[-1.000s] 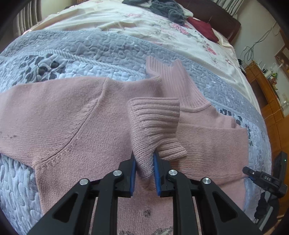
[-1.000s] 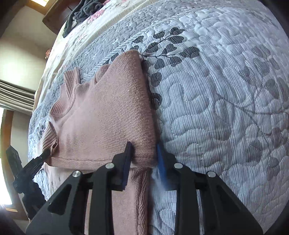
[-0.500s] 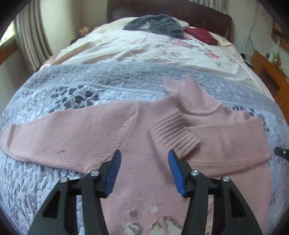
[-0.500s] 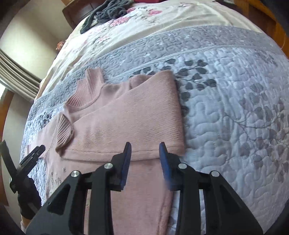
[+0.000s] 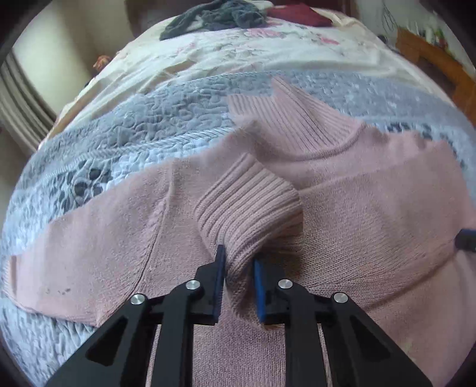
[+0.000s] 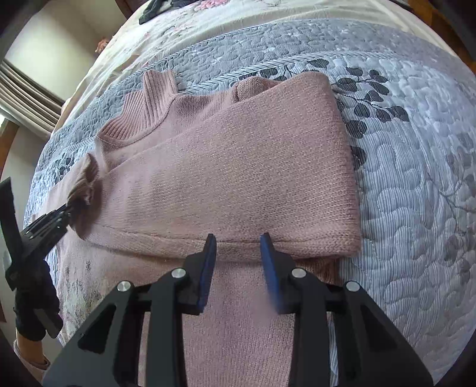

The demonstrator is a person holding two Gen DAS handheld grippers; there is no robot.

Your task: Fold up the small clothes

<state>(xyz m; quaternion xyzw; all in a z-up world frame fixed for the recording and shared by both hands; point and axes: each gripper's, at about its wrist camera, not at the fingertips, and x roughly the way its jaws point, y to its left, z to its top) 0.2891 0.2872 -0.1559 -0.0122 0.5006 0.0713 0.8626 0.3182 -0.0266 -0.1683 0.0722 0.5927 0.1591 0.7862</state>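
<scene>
At centre frame on the bed (image 5: 166, 125): one pink sweater (image 5: 372, 208), one sleeve already folded across the chest, the other sleeve (image 5: 89, 238) lying outstretched at left, body unfolded. My left gripper (image 5: 237, 263) pinches the folded sleeve's ribbed cuff (image 5: 247, 202); my right gripper (image 6: 238, 256) hangs parted, empty, over the fold. Upper frame: one grey garment heap (image 5: 214, 15), one red item (image 5: 297, 13).

The left tool (image 5: 237, 265) pinches the ribbed cuff (image 5: 247, 205) of a pink sweater (image 5: 372, 214) spread on the grey quilt (image 5: 142, 128), its other sleeve (image 5: 89, 232) stretched leftward.
</scene>
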